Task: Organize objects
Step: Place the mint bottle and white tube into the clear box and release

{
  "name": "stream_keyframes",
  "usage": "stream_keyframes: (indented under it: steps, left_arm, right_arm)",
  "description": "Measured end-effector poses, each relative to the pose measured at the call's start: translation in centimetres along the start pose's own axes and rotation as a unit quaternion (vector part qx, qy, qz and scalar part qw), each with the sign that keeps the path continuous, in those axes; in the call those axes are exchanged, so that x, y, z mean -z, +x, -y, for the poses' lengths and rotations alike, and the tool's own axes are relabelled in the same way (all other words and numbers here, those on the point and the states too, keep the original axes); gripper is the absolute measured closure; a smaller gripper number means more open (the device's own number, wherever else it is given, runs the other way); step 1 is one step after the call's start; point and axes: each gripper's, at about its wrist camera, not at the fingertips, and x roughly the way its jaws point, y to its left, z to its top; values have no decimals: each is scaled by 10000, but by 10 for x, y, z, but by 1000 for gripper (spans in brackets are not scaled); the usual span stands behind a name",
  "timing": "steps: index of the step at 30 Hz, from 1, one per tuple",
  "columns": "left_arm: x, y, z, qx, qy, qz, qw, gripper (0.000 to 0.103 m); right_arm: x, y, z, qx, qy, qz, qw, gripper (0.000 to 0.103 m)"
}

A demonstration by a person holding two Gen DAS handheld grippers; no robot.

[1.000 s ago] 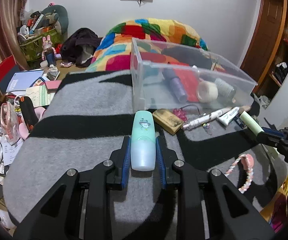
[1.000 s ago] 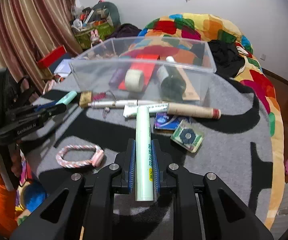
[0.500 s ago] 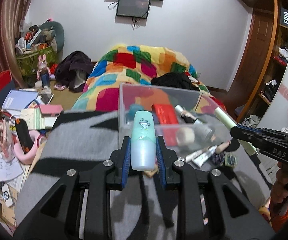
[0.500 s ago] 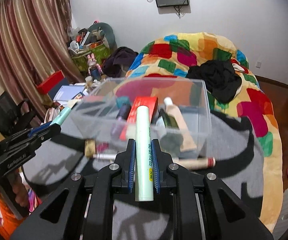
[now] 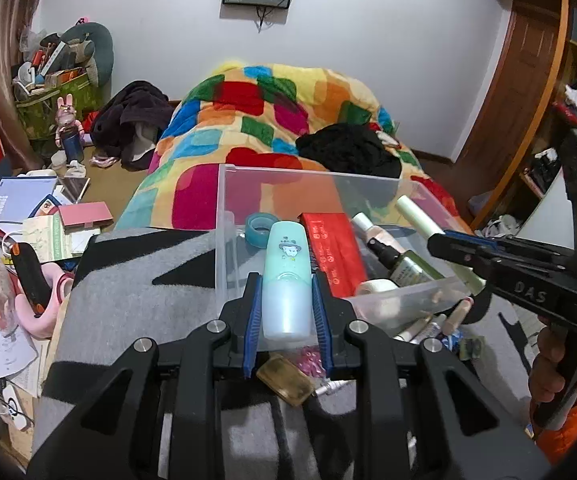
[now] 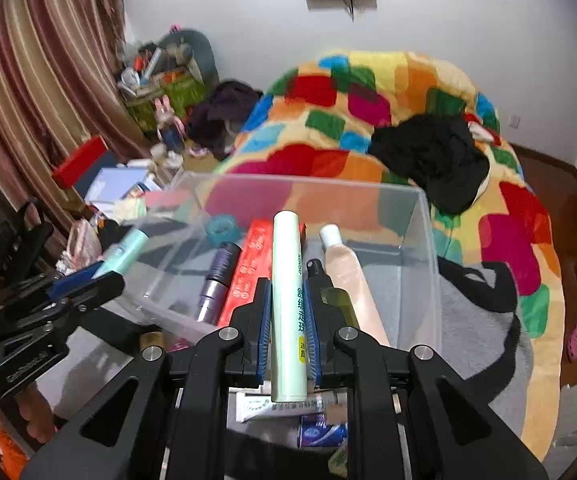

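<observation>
My left gripper [image 5: 286, 312] is shut on a mint green bottle [image 5: 286, 280] with a cartoon face, held above the near wall of the clear plastic bin [image 5: 224, 208]. My right gripper [image 6: 287, 316] is shut on a pale green tube [image 6: 286, 292], held over the bin's [image 6: 424, 240] near edge. The bin holds a red box [image 5: 332, 252], a teal tape ring [image 5: 258, 230], a dark spray bottle [image 5: 396, 260], a pink tube [image 6: 348, 280] and a purple bottle [image 6: 216, 276]. Each gripper shows in the other's view, the right one [image 5: 444, 240] and the left one [image 6: 100, 276].
The bin stands on a grey and black blanket [image 5: 128, 288]. In front of it lie a brown block [image 5: 284, 378], tubes [image 5: 428, 324] and a blue packet [image 6: 322, 432]. A colourful quilt [image 5: 256, 120] lies behind. Cluttered books and boxes [image 5: 28, 208] are at left.
Both grippers have risen and moved forward with their objects, from above the blanket to over the bin's near edge. Both remain shut.
</observation>
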Motion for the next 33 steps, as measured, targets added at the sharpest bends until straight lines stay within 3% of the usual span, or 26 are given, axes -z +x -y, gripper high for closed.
stream_keyframes:
  steps: [10, 19, 23, 26, 30, 33]
  left_arm:
    - [-8, 20, 13, -255, 405, -276, 9985, 79]
    - [-7, 14, 19, -342, 529, -95, 9980, 79]
    - [-4, -1, 22, -286, 598, 65, 9978, 78]
    - [-1, -11, 22, -265, 606, 150, 9977, 69]
    - [8, -22, 18, -245, 587, 253, 9977, 50]
    - [16, -27, 16, -272, 588, 257, 9976, 44]
  right_arm:
    - [-4, 36, 1, 10, -94, -539, 9985, 89]
    - [-2, 16, -2, -29, -132, -306, 9994, 88]
    - [4, -3, -6, -64, -178, -121, 9997, 82]
    - [10, -17, -7, -39, -242, 35, 9997, 75]
    - [20, -36, -5, -2, -223, 250, 9994, 57]
    - [30, -50, 0, 46, -175, 391, 9991, 51]
